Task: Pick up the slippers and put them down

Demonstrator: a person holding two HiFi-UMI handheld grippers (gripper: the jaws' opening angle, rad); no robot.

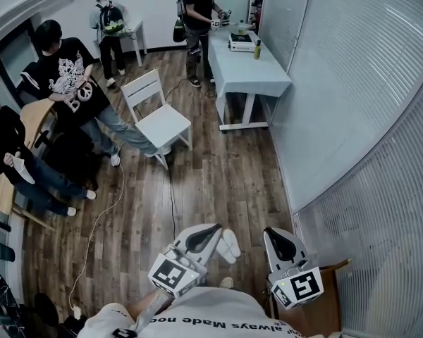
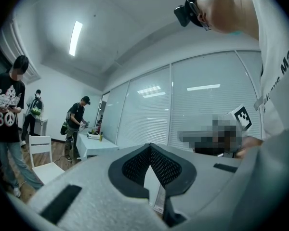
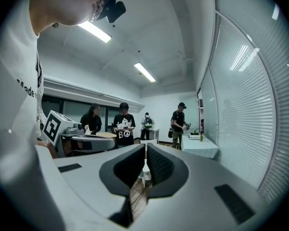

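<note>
Slippers: whole pair in head view only.

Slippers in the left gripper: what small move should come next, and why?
Probably lower the left gripper gently toward the wooden floor. Its jaws look closed on the white slippers, so the pickup seems done and only setting them down is left. The right gripper is shut and empty.
</note>
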